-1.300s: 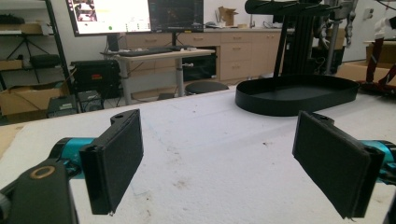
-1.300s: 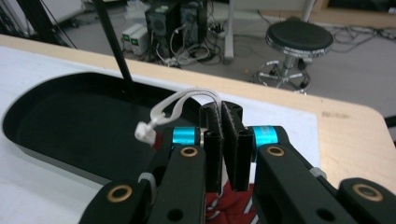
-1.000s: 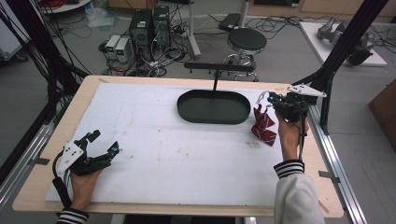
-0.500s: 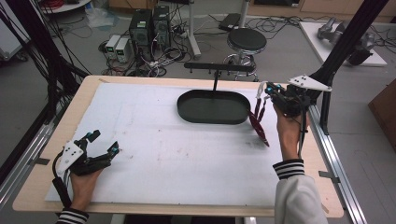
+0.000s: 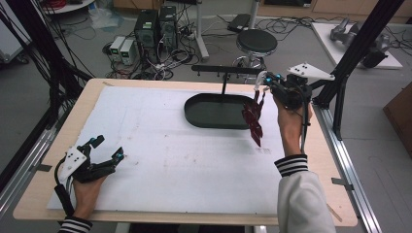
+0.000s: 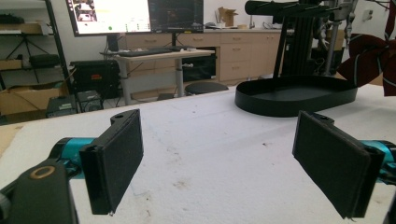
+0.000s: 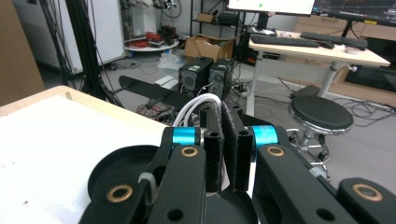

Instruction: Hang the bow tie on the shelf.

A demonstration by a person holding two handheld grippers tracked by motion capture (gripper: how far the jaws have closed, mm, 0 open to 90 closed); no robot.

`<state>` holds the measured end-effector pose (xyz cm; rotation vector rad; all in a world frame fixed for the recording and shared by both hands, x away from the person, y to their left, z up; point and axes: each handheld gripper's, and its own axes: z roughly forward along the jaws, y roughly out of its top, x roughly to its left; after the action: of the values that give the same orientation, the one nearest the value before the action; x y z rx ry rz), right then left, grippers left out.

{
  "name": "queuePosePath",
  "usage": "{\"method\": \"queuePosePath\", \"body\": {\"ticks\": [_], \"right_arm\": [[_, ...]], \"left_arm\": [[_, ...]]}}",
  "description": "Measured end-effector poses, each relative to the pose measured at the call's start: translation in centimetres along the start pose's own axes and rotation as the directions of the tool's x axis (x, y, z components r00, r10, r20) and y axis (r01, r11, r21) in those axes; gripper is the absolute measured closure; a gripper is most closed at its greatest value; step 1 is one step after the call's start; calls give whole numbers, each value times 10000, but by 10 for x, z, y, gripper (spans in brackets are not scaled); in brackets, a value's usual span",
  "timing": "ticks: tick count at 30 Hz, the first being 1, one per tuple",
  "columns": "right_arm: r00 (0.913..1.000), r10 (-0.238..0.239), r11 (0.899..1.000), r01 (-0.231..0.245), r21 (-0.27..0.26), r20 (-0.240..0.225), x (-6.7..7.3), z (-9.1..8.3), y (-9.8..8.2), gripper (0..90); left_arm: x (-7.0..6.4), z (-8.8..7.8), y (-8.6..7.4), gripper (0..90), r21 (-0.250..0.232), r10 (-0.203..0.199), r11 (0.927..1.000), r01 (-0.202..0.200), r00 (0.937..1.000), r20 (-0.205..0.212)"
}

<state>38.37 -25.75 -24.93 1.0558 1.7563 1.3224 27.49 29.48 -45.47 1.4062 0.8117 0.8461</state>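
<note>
A dark red patterned cloth (image 5: 253, 119) hangs from my right gripper (image 5: 266, 85) above the table's right side, beside the black oval base (image 5: 214, 110) of a rack. In the right gripper view that gripper (image 7: 228, 116) is shut, and a white loop (image 7: 198, 105) sticks out past its tips. The rack's black horizontal bar (image 5: 228, 70) runs just behind the gripper. My left gripper (image 5: 108, 147) rests open on the white mat at the front left, with nothing between its pads (image 6: 116, 158). The left gripper view shows the base (image 6: 299, 93) and an edge of the cloth (image 6: 373, 60) far off.
A white mat (image 5: 160, 155) covers the wooden table (image 5: 39, 194). Black frame posts (image 5: 357, 53) stand at the right edge. Behind the table are a stool (image 5: 256, 41), computer cases (image 5: 155, 24) and cables on the floor.
My right gripper has risen and moved left toward the rack bar. The cloth, bunched a second ago, now hangs long below it. The left gripper has stayed put.
</note>
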Motion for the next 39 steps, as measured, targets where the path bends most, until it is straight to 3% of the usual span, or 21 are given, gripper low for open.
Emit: {"method": "queuePosePath", "body": {"ticks": [10,19,25,35,39], "right_arm": [[9997,-147,9997,152,190,-215,10,24,10,870],[9994,-254,9980,266,575,-224,17,63,12,870],[9991,-398,9972,407,626,-161,19,77,18,869],[9997,-191,9985,184,518,125,10,98,27,869],[9998,-64,9978,52,658,188,4,108,22,869]], "left_arm": [[0,0,0,166,19,14,10000,-14,10000,8],[1,0,0,166,-2,-19,10000,19,10000,15],[1,0,0,166,-8,-36,10000,36,10000,10],[1,-1,0,165,-31,-36,10000,36,10000,4],[1,-1,0,165,-27,-30,10000,30,10000,17]]}}
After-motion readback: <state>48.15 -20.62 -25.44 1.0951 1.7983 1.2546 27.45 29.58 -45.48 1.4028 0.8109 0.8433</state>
